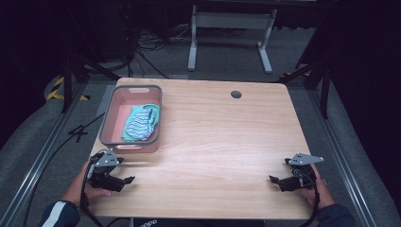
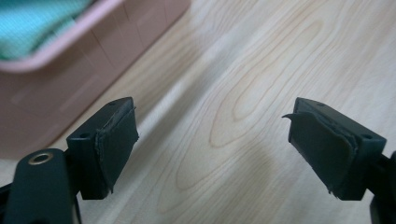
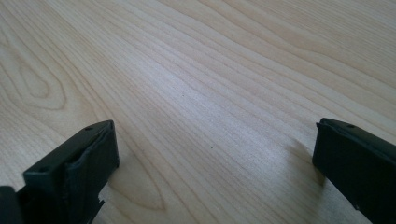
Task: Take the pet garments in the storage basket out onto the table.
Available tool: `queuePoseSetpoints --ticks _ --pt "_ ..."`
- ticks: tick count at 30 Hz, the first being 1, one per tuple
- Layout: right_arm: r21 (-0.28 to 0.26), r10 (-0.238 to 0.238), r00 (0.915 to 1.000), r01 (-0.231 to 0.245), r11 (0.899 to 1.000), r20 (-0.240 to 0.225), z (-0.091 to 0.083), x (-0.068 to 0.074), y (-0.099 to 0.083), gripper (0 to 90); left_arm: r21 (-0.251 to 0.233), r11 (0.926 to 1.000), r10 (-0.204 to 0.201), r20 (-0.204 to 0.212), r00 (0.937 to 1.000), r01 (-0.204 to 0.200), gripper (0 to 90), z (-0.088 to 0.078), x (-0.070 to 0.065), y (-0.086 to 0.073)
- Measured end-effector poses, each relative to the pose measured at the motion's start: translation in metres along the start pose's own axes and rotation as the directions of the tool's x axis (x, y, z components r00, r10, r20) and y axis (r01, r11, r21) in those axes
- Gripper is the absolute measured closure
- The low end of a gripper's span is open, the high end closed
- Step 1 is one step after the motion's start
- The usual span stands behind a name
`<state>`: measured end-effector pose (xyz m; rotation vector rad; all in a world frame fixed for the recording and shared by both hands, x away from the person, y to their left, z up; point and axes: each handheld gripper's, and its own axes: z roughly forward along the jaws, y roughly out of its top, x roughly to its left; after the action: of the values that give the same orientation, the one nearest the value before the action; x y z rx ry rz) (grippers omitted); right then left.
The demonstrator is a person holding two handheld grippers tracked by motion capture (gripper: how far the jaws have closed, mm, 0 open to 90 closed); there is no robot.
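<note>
The left tool rests at the near left corner of the wooden tabletop, its jaws spread apart with nothing but bare wood between them. Just beyond it stands a pink bin near the left edge, holding a folded teal cloth with stripes; neither tool touches it. The right tool sits at the near right corner, well apart from the bin, its 2 jaws wide and released over bare wood
</note>
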<state>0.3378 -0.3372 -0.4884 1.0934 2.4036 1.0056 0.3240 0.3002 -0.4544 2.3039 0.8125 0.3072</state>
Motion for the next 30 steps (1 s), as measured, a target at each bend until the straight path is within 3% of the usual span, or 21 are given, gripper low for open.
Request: queuePoseSetpoints --ticks 11,15,17,23,28,30 --pt "0.0 0.001 1.0 -0.001 1.0 0.0 0.0 0.0 0.0 0.7 -0.092 0.9956 -0.018 -0.013 0.9998 0.017 16.2 -0.037 0.004 0.016" --pt "0.0 0.001 1.0 -0.001 1.0 0.0 0.0 0.0 0.0 0.7 -0.096 0.9952 -0.02 -0.027 0.9994 0.018 16.0 -0.047 0.008 0.028" --pt "0.0 0.001 1.0 -0.001 1.0 0.0 0.0 0.0 0.0 0.7 -0.098 0.995 -0.022 -0.027 0.9994 0.019 16.0 -0.048 0.009 0.032" --pt "0.0 0.001 1.0 -0.001 1.0 0.0 0.0 0.0 0.0 0.7 -0.108 0.9937 0.026 -0.041 0.9988 -0.03 15.6 -0.055 0.017 0.066" --pt "-0.001 0.002 1.0 -0.002 1.0 -0.001 0.0 0.0 0.0 0.7 -0.117 0.993 0.008 -0.052 0.9986 -0.014 15.6 -0.054 0.029 0.084" --pt "-0.003 0.001 1.0 -0.002 1.0 -0.002 0.0 0.0 0.0 0.7 -0.078 0.9969 0.002 -0.083 0.9966 -0.009 15.6 -0.047 0.039 0.097"
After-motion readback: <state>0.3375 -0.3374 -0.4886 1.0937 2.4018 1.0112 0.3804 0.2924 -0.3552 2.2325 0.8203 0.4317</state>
